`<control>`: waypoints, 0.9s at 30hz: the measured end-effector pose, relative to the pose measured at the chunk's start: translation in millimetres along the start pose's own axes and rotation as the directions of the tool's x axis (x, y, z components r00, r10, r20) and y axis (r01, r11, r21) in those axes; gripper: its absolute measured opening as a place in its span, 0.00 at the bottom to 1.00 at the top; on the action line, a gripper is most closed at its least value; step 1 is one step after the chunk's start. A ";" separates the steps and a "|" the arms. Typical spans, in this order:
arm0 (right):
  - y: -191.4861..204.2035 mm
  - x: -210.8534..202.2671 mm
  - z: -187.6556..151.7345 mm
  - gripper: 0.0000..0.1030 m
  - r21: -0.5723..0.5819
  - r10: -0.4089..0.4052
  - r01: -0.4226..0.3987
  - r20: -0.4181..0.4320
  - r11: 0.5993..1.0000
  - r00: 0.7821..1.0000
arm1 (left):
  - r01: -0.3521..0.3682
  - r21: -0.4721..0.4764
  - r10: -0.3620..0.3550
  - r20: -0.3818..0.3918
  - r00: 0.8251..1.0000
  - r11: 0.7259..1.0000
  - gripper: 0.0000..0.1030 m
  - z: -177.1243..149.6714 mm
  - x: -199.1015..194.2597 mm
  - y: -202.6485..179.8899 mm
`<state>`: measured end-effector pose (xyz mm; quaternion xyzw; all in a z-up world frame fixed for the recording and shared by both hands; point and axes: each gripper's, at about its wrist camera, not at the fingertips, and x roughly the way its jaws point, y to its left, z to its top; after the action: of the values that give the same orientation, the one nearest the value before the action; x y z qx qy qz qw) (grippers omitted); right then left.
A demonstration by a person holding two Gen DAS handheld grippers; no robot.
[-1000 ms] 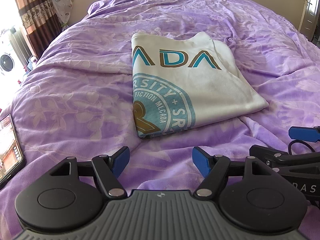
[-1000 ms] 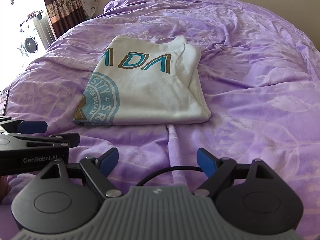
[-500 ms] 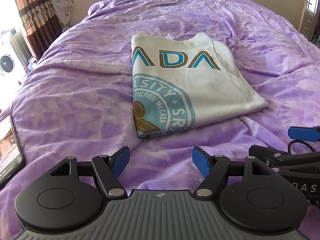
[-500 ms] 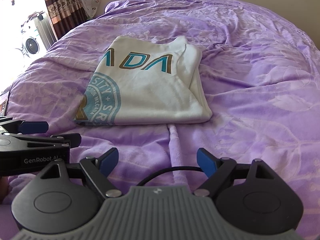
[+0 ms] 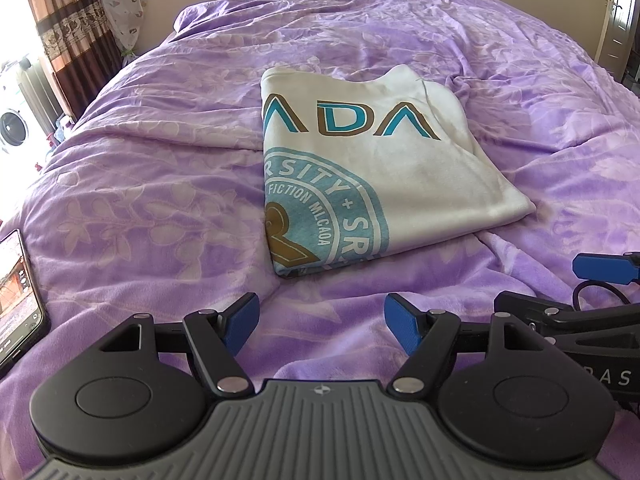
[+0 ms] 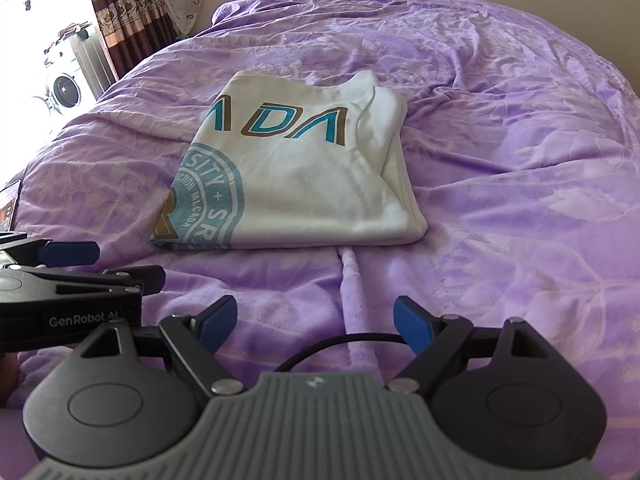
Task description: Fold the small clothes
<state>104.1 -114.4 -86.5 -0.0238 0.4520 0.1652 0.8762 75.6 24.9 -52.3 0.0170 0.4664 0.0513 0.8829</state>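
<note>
A white T-shirt (image 5: 404,176) with teal and brown lettering and a round teal print lies folded into a rectangle on the purple bedspread (image 5: 160,184). It also shows in the right wrist view (image 6: 316,184). My left gripper (image 5: 320,322) is open and empty, low over the bedspread just in front of the shirt's near edge. My right gripper (image 6: 314,322) is open and empty, also short of the shirt, to the right of the left one. Each gripper shows at the edge of the other's view: the right one (image 5: 600,272) and the left one (image 6: 70,254).
A phone (image 5: 16,300) with its screen lit lies on the bedspread at the left. A black cable (image 6: 340,344) loops in front of the right gripper. Curtains (image 5: 68,28) and a washing machine (image 6: 66,88) stand beyond the bed's left side. A door (image 5: 618,12) is at the far right.
</note>
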 end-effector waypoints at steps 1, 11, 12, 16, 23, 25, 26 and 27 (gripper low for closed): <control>0.4 0.1 -0.1 0.79 0.000 0.000 0.000 0.000 1.000 1.000 | 0.000 0.000 0.000 0.000 1.000 1.000 0.81 -0.1 0.0 -0.1; -1.5 0.8 -0.3 0.79 -0.003 0.008 -0.008 -0.004 1.000 1.000 | 0.000 0.000 0.000 0.001 1.000 1.000 0.81 -0.4 0.0 -0.2; -1.3 0.8 -0.3 0.79 -0.002 0.008 -0.008 -0.004 1.000 1.000 | -0.001 0.000 0.001 0.001 1.000 1.000 0.81 -0.4 0.0 -0.1; -0.8 0.7 -0.4 0.79 -0.002 0.008 -0.008 -0.004 1.000 1.000 | -0.001 0.000 0.001 0.002 1.000 1.000 0.81 -0.6 -0.2 -0.1; -2.2 1.5 -0.2 0.79 -0.006 0.014 -0.014 -0.007 1.000 1.000 | -0.001 0.003 0.001 -0.003 1.000 1.000 0.81 0.9 -1.2 -0.6; -1.8 1.5 -0.3 0.79 -0.005 0.014 -0.014 -0.007 1.000 1.000 | -0.002 0.002 0.002 -0.003 1.000 1.000 0.81 1.1 -1.1 -0.8; -2.2 1.5 -0.2 0.79 -0.005 0.014 -0.014 -0.007 1.000 1.000 | -0.001 0.002 0.001 -0.003 1.000 1.000 0.81 1.1 -1.1 -0.8; -2.1 1.5 -0.1 0.79 -0.005 0.014 -0.014 -0.007 1.000 1.000 | -0.002 0.002 0.002 -0.004 1.000 1.000 0.81 1.2 -1.1 -0.7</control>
<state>105.4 -116.0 -88.0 -0.0235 0.4549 0.1724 0.8734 76.0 24.1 -50.8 0.0181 0.4680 0.0515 0.8820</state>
